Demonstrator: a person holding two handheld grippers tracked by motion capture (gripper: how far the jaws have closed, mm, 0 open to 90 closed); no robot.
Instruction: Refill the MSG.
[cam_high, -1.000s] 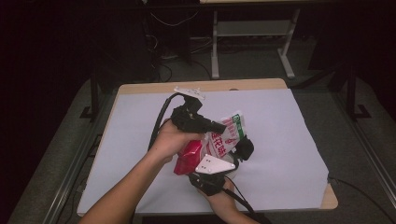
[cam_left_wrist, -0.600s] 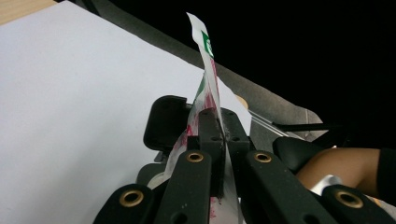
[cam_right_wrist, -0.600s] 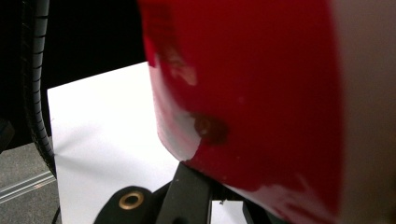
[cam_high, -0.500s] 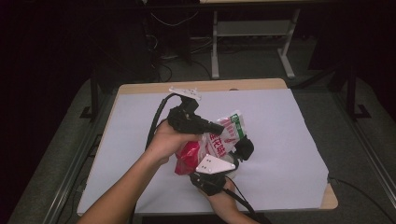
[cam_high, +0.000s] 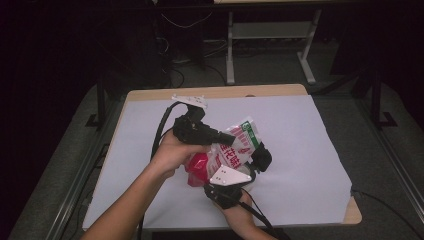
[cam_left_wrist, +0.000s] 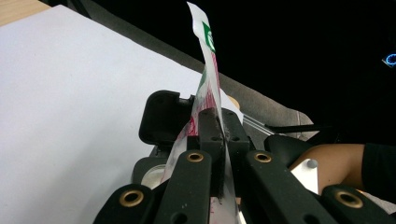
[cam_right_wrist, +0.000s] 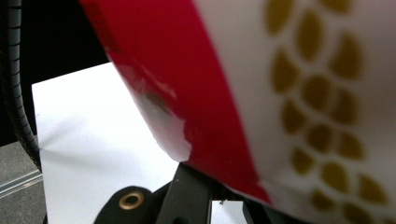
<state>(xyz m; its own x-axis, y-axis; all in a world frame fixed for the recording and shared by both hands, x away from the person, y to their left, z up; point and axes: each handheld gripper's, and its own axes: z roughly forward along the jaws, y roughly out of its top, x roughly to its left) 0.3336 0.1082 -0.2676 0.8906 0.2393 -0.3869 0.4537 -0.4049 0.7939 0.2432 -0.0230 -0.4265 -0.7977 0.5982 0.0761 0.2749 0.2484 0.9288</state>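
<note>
Fingers first: our left gripper (cam_high: 227, 138) has its fingers (cam_left_wrist: 211, 135) pinched flat together on the upper edge of the snack bag (cam_high: 235, 150), and you can see the film squeezed thin between them in the left gripper view, with the green-and-white top of the bag (cam_left_wrist: 205, 37) sticking up past the tips. The bag is held up off the white-covered table (cam_high: 300, 150), roughly mid-table and between our two hands.

Moving right, our right gripper (cam_high: 250, 167) sits at the lower end of the bag. Its own view is mostly red and white film with gold ovals (cam_right_wrist: 299, 93) right up against the lens, and we can't honestly tell whether its fingers are closed on the bag or just next to it.

Handling-wise, we'd guess it's light, crinkly and pretty slippery, with a soft middle that would just squash. Best places to grab look like the flat sealed edges, where the film is stiff enough to hold.
</note>
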